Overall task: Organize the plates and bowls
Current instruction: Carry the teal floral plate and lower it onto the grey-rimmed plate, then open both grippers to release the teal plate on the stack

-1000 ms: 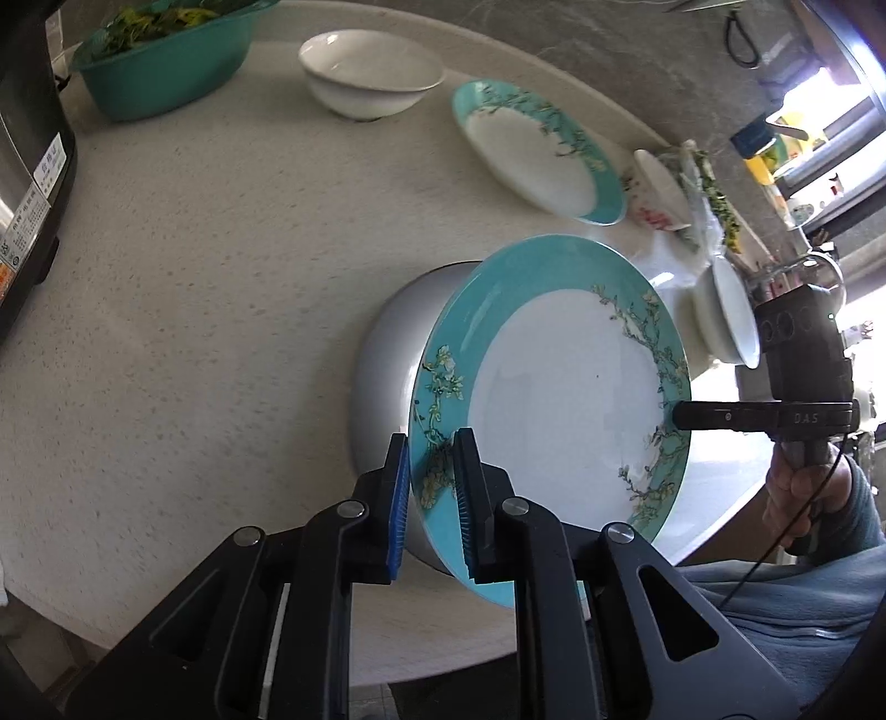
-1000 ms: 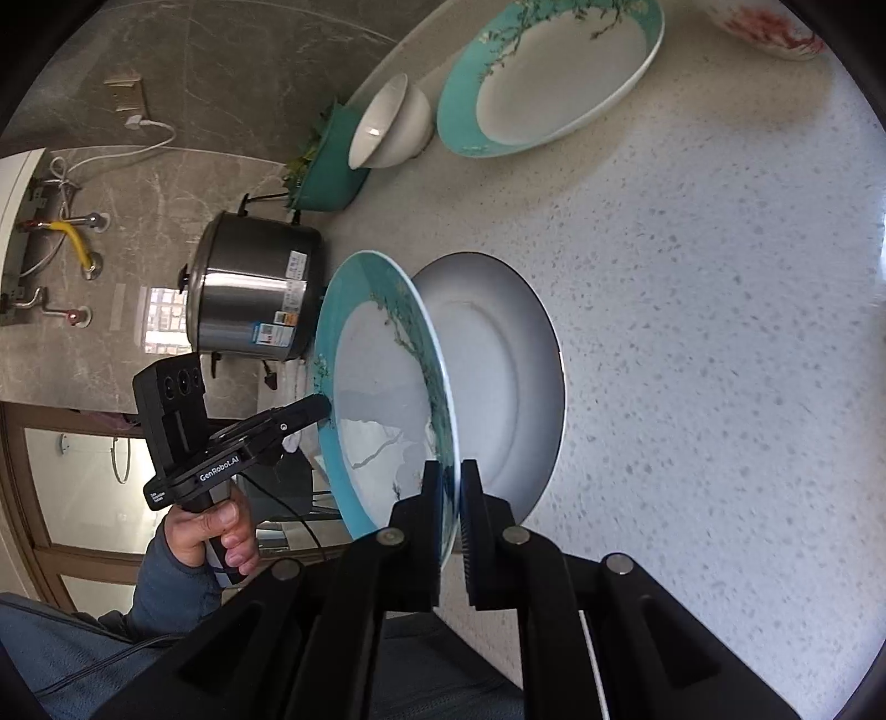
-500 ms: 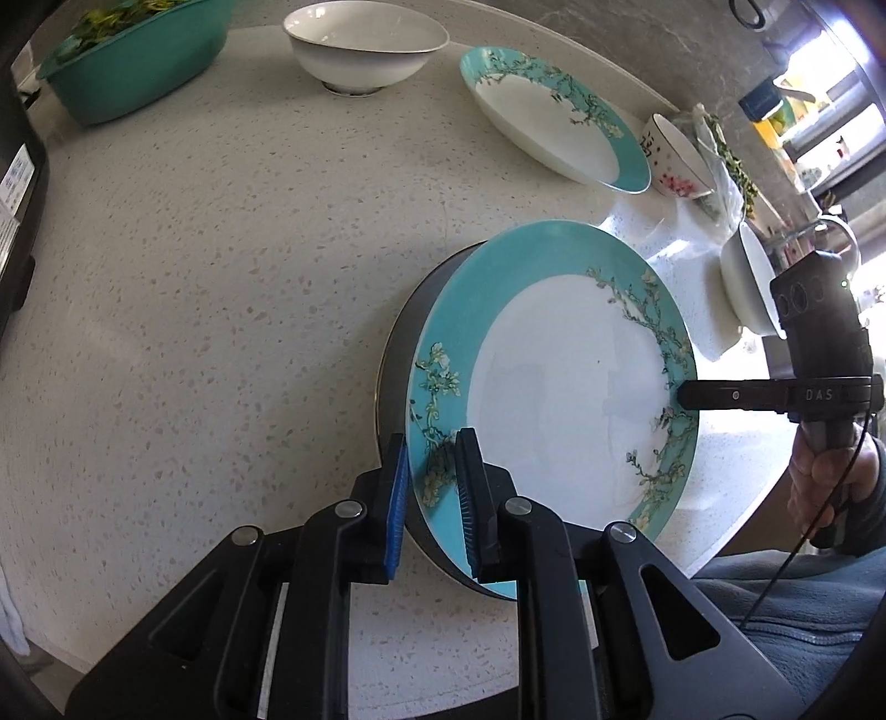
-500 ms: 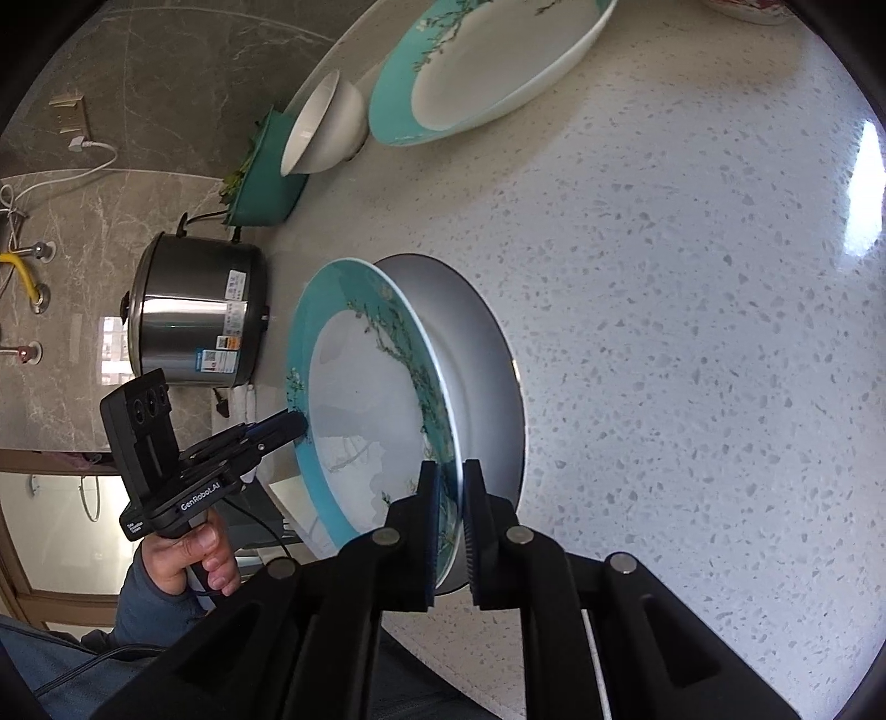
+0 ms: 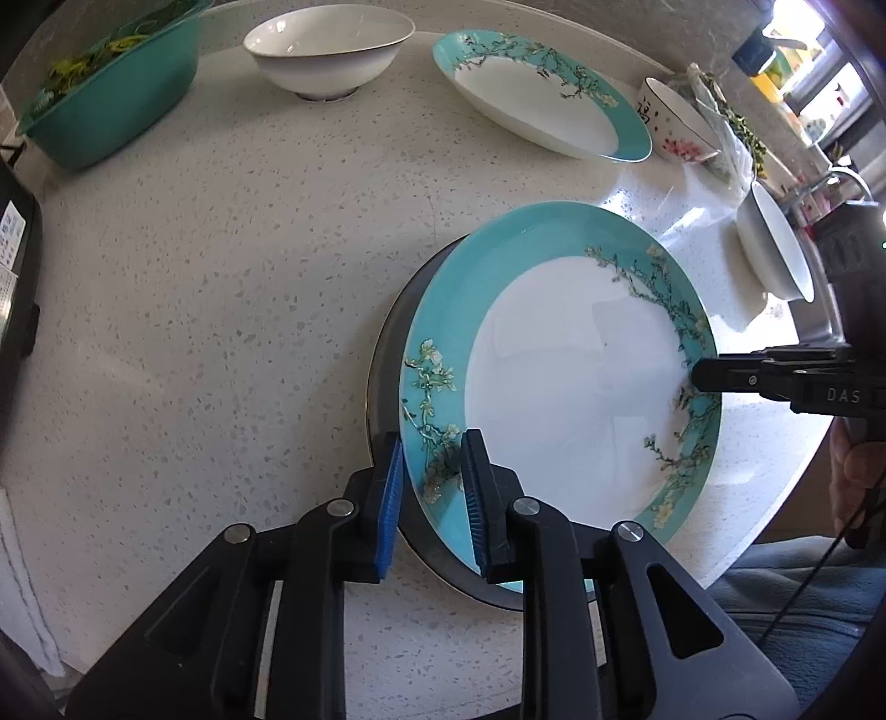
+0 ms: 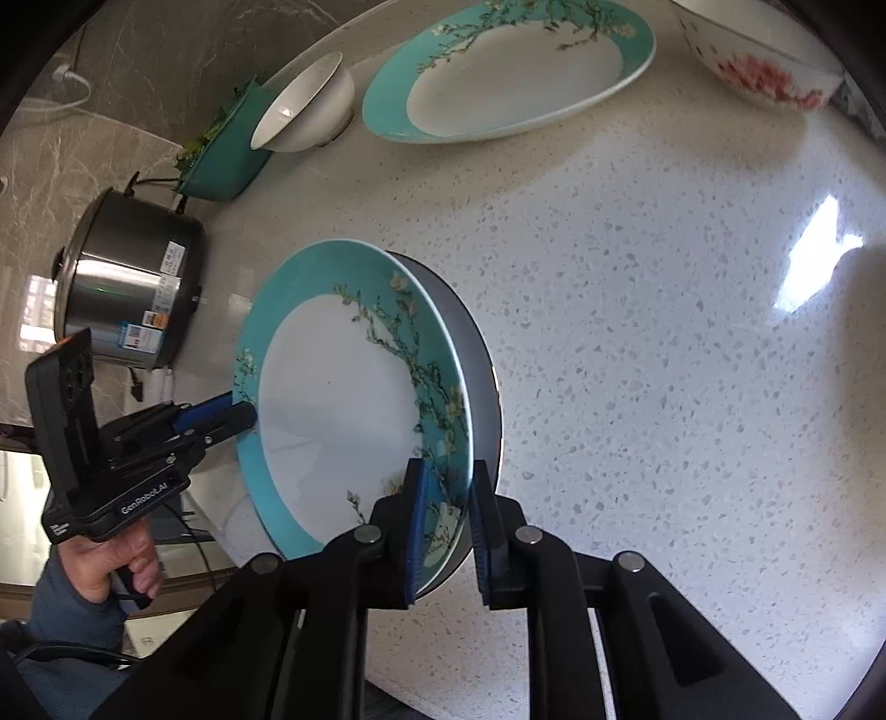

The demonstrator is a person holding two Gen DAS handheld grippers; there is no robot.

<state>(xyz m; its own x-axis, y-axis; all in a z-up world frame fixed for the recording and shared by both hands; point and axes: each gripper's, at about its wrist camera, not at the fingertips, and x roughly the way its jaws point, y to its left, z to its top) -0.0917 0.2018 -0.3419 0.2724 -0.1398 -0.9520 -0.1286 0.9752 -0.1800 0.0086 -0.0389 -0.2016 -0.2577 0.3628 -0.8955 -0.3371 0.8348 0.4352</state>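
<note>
- Straddling the lower left rim of the teal plate [image 5: 559, 387], the left gripper [image 5: 429, 487] has blue pads slightly apart; firm contact cannot be told.
- At centre right, the right gripper [image 5: 700, 376] meets the opposite rim; its own view shows the right gripper's jaws parted around that edge.
- Just behind, nearly flush, the plate overlaps a grey plate [image 5: 387, 399].
- Upper frame: a second teal plate [image 5: 542, 111], then a white bowl [image 5: 326, 50], well apart.
</note>
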